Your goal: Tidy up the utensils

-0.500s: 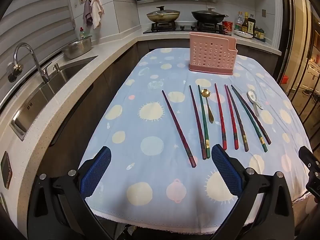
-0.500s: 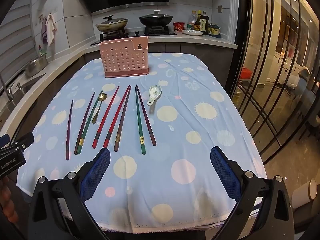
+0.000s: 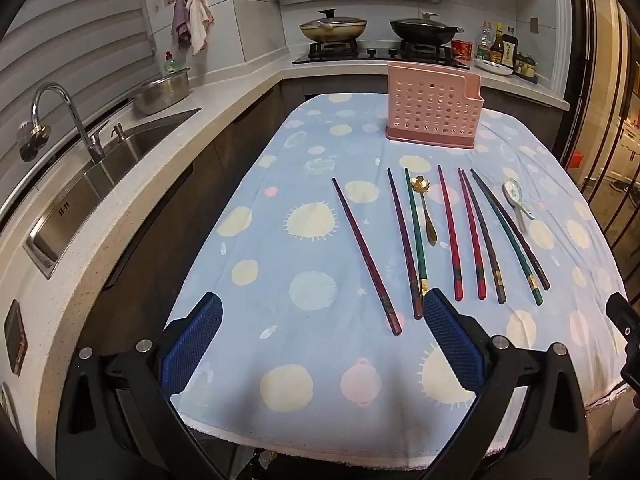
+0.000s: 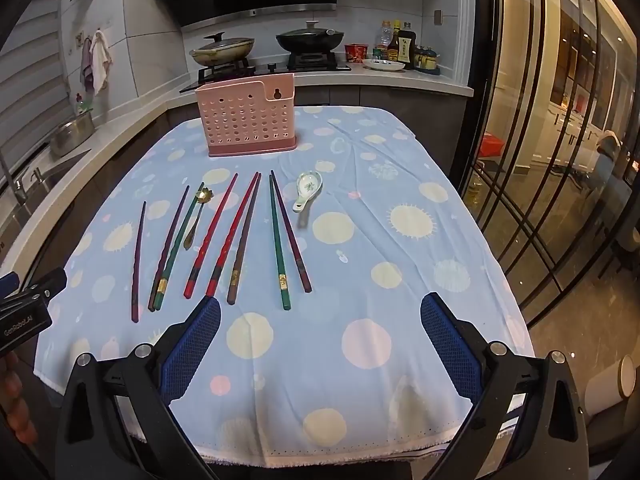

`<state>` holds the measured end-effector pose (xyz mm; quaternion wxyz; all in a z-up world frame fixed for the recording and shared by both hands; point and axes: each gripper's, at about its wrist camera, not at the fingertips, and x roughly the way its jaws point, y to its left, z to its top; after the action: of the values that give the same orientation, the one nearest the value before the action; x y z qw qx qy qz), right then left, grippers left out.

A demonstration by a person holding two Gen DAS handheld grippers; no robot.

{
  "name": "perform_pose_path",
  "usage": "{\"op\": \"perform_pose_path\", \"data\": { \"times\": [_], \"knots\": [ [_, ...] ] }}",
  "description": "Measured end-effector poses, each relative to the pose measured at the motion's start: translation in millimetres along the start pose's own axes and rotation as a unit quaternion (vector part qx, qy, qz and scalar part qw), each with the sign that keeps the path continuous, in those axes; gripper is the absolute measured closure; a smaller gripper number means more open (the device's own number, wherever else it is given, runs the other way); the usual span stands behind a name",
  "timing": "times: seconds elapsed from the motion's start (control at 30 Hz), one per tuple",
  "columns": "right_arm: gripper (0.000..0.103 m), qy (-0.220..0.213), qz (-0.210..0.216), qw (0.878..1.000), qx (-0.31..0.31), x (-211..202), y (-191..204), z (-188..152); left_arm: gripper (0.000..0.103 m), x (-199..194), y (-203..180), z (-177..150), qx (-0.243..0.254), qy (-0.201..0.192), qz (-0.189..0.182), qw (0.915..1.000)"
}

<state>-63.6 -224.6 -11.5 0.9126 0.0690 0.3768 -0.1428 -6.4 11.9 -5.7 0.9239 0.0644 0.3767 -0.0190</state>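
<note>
Eight chopsticks [image 3: 452, 236] are lying in a loose row on the tablecloth [image 3: 280, 280], with a gold spoon [image 3: 425, 210] among them and a white spoon [image 4: 307, 190] at the row's right end. Nothing is sitting in the pink holder [image 3: 432, 108] yet, as far as its pierced wall is showing.

You are holding the left gripper [image 3: 320, 344] and the right gripper [image 4: 320, 344] over the near edge, both gaping wide and carrying nothing.

Risks: the sticks are lying close, some touching near the tips, so your jaws are likely catching two at once or rolling a neighbour aside. Thin sticks flat on soft cloth are inviting a pinch of fabric, dragging the whole row.

Room: the cloth's right half is lying bare and you are working with plenty of space there. On the left, the counter [image 3: 120, 208] and sink [image 3: 100, 176] are crowding the table closely. The holder is standing well back, past the row, so you are reaching over everything.
</note>
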Motion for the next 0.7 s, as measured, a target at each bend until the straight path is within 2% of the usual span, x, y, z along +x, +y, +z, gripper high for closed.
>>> {"op": "perform_pose_path", "data": {
  "times": [0.1, 0.7],
  "knots": [
    [0.007, 0.001, 0.001, 1.0, 0.001, 0.2, -0.3, 0.0, 0.007, 3.9, -4.1, 9.7, -0.001, 0.005, 0.006, 1.0],
    [0.007, 0.0, 0.003, 1.0, 0.002, -0.1, -1.1, -0.1, 0.007, 5.5, -2.8, 8.9, 0.0, 0.008, 0.01, 0.9999]
  ]
}}
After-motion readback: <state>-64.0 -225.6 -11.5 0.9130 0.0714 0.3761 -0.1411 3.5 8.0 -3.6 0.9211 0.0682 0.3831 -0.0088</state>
